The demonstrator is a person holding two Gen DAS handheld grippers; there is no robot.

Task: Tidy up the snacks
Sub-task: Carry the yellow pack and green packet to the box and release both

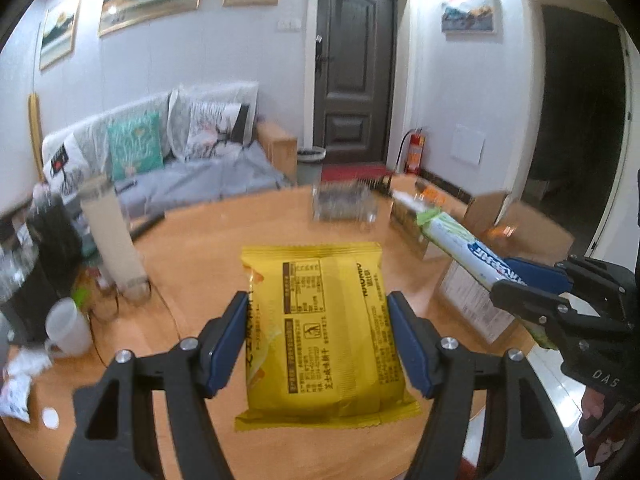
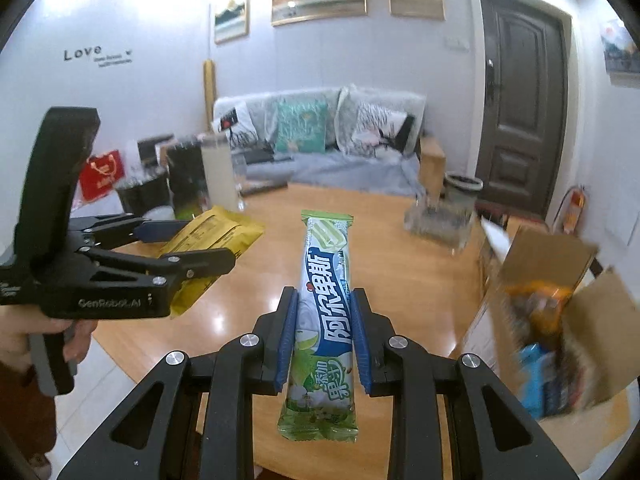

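yellow snack pack [image 1: 324,332]: flat, held aloft | green-blue candy stick pack [image 2: 326,320]: lengthwise, held aloft, possibly chews

Sofa [image 2: 320,144], door [image 1: 352,68], white mug [image 1: 68,326].

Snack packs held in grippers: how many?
2. Yellow pack in the left gripper; long green-and-blue pack in the right gripper. More snacks fill the cardboard box, blurred.

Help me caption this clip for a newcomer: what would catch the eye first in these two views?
The yellow snack packet fills the left wrist view, clamped between the left gripper above the round wooden table. In the right wrist view, a long green-and-blue candy pack stands out, pinched by the right gripper. An open cardboard box of snacks sits at the table's right edge.
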